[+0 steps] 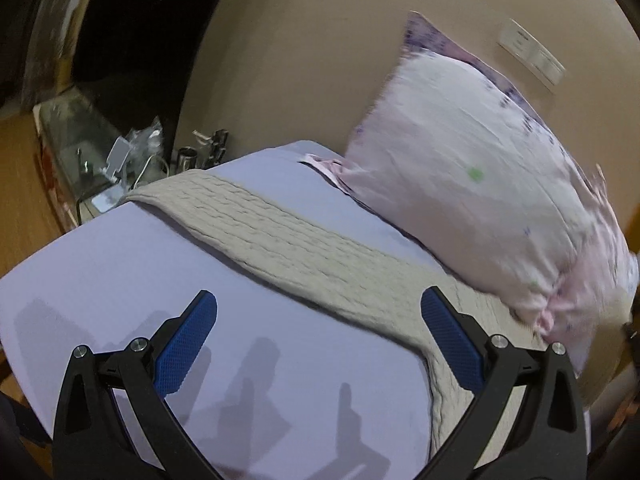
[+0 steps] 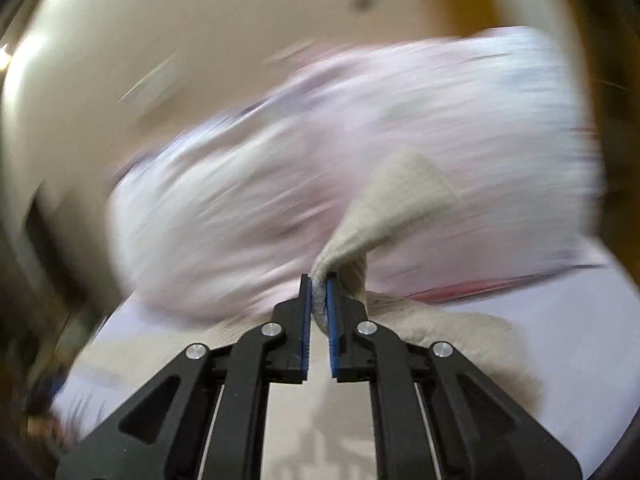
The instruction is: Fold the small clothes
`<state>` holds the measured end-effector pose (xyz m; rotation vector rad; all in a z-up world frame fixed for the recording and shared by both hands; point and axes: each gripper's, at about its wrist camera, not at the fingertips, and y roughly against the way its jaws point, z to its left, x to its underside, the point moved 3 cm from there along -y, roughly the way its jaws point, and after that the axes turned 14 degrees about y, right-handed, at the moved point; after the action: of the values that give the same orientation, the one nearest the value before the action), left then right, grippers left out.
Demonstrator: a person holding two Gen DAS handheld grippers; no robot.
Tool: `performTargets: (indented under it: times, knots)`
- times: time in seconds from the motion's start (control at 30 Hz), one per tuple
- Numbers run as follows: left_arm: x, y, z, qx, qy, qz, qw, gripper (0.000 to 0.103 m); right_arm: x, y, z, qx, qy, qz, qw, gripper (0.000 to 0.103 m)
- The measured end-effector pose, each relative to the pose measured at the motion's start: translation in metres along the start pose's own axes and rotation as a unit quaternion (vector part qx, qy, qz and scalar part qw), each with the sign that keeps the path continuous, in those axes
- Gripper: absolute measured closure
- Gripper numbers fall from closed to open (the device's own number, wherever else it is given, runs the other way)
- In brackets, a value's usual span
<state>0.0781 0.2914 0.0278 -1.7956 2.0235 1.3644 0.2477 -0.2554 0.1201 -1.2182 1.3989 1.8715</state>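
A beige knitted garment [image 1: 304,248] lies stretched across a pale lilac bed sheet [image 1: 120,264]. My left gripper [image 1: 318,320] is open and empty above the sheet, its right finger over the garment's edge. In the right wrist view my right gripper [image 2: 319,284] is shut on a corner of the beige garment [image 2: 384,208] and holds it lifted, with the rest of the cloth trailing down to the sheet [image 2: 560,320]. The view is blurred by motion.
A large pink-white pillow [image 1: 480,184] leans on the beige wall at the head of the bed; it also shows in the right wrist view [image 2: 320,152]. A cluttered side table [image 1: 120,160] stands left of the bed.
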Motion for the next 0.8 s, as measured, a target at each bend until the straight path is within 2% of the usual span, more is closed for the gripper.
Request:
performTargets:
  times: [0.07, 0.1, 0.13, 0.2, 0.27, 0.37, 0.43, 0.5, 0.6, 0.7, 0.73, 0.77, 0.8]
  knots:
    - [-0.007, -0.008, 0.005, -0.010, 0.015, 0.003, 0.9998, 0.001, 0.016, -0.044, 0.062, -0.075, 0.043, 0.055, 0.995, 0.092]
    - [-0.010, -0.013, 0.009, -0.013, 0.025, 0.009, 0.9996, 0.001, 0.029, -0.064, 0.090, -0.117, 0.055, 0.089, 0.988, 0.090]
    - [-0.012, -0.018, 0.013, -0.017, 0.039, 0.016, 0.9990, 0.002, 0.044, -0.079, 0.117, -0.163, 0.059, 0.126, 0.977, 0.082]
    - [-0.021, -0.029, 0.026, -0.013, 0.081, 0.035, 0.9960, 0.010, 0.054, -0.078, 0.131, -0.183, 0.055, 0.138, 0.972, 0.051]
    - [-0.028, -0.038, 0.037, -0.012, 0.117, 0.049, 0.9919, 0.015, 0.054, -0.064, 0.120, -0.172, 0.045, 0.116, 0.977, 0.034]
    - [-0.039, -0.054, 0.052, -0.028, 0.145, 0.054, 0.9876, 0.020, 0.050, -0.041, 0.078, -0.134, 0.016, 0.089, 0.987, 0.030]
    - [-0.044, -0.064, 0.064, -0.031, 0.173, 0.061, 0.9825, 0.025, 0.053, -0.028, 0.055, -0.117, -0.011, 0.087, 0.989, 0.028]
    - [-0.055, -0.066, 0.077, -0.024, 0.211, 0.047, 0.9761, 0.029, 0.061, -0.020, 0.035, -0.100, -0.031, 0.090, 0.990, 0.028]
    - [-0.067, -0.073, 0.090, -0.014, 0.246, 0.041, 0.9682, 0.035, 0.073, -0.018, 0.009, -0.090, -0.058, 0.095, 0.990, 0.027]
    - [-0.081, -0.084, 0.094, -0.029, 0.247, 0.040, 0.9677, 0.043, 0.077, -0.015, 0.000, -0.091, -0.072, 0.092, 0.989, 0.027]
    - [-0.086, -0.088, 0.094, -0.043, 0.240, 0.040, 0.9689, 0.058, 0.079, -0.011, -0.008, -0.092, -0.082, 0.084, 0.989, 0.027]
    - [-0.090, -0.092, 0.094, -0.076, 0.228, 0.042, 0.9697, 0.078, 0.077, -0.003, -0.008, -0.091, -0.083, 0.079, 0.989, 0.027]
    - [-0.092, -0.095, 0.094, -0.096, 0.223, 0.046, 0.9691, 0.086, 0.076, 0.000, -0.010, -0.089, -0.082, 0.075, 0.990, 0.027]
